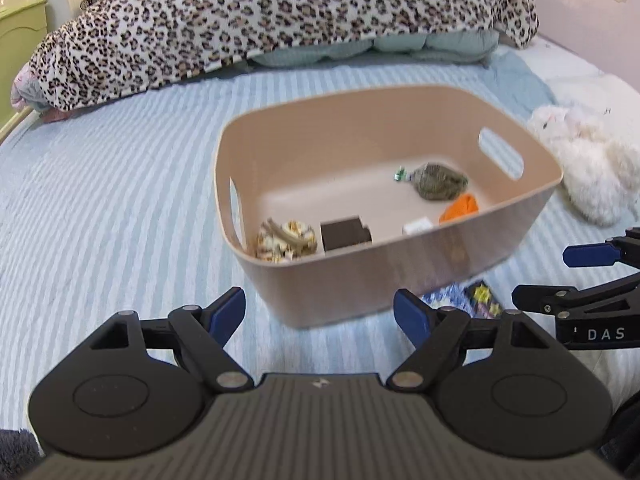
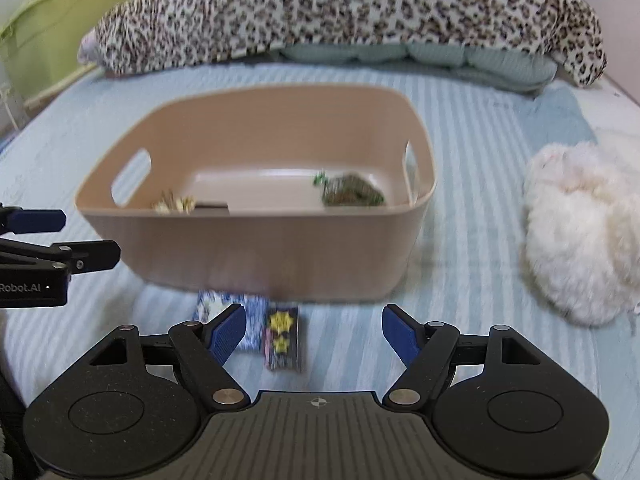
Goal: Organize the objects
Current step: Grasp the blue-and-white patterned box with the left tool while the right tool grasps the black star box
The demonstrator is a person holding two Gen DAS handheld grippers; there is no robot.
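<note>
Both grippers, left (image 1: 320, 312) and right (image 2: 314, 334), spread, empty. Ahead: bin (image 2: 256, 252) part-filled; packets (image 2: 282, 336) and plush (image 2: 580, 232) left on bed (image 2: 480, 128).

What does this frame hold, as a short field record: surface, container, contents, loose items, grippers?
surface: striped bedsheet
container: beige bin, upright on the bed
contents: green pouch, orange item, dark box, pale patterned bundle, small white item
loose items: patterned packets before the bin; white plush to its right
left gripper: open, empty
right gripper: open, empty
</note>
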